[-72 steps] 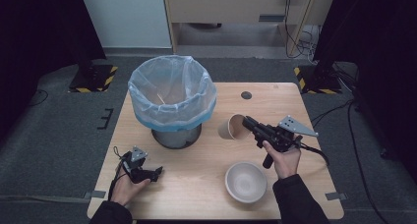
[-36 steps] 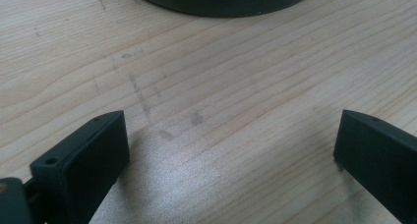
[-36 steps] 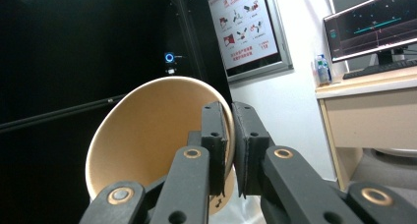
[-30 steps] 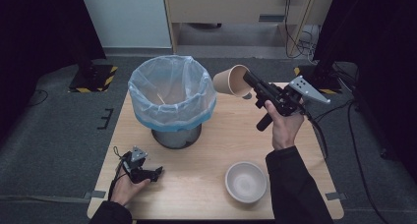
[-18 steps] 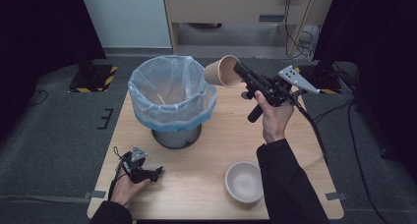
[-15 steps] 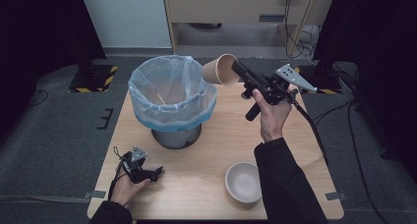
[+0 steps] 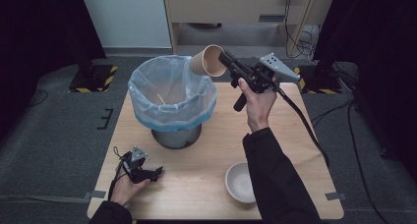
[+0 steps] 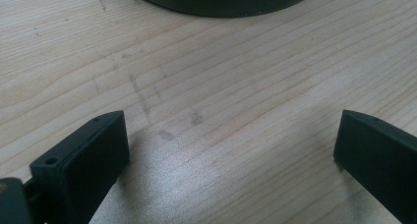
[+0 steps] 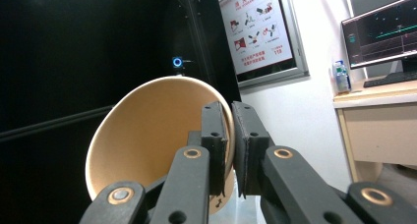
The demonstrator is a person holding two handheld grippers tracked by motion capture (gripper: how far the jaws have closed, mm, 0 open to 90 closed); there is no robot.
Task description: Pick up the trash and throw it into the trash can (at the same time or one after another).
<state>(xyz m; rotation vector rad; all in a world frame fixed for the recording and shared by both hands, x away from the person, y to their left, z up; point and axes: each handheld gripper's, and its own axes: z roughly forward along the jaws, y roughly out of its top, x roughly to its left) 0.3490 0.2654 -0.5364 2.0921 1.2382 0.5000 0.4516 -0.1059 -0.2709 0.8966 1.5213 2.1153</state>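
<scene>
Brown paper cup (image 7: 208, 61), matt, smooth inside. The bin (image 7: 176, 133) shows dark metal mesh, lined with a thin, glossy, crinkled clear-blue plastic bag (image 7: 172, 94). Pale wood worktop (image 7: 206, 175), grain visible, lightly scuffed. The fingers (image 8: 83, 167) are matt black plastic. Bowl (image 7: 242, 181) looks smooth, off-white, faintly glossy.

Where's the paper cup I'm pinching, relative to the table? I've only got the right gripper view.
Observer: The right tool holds the paper cup on its side in the air, above the back rim of a bin lined with a blue bag.
Operator: Is anything left on the table?
Observer: A white bowl sits near the front edge, to the right.
Operator: And my other hand?
Observer: The left tool lies low at the front left of the wooden table, jaws wide open with bare wood between them.
</scene>
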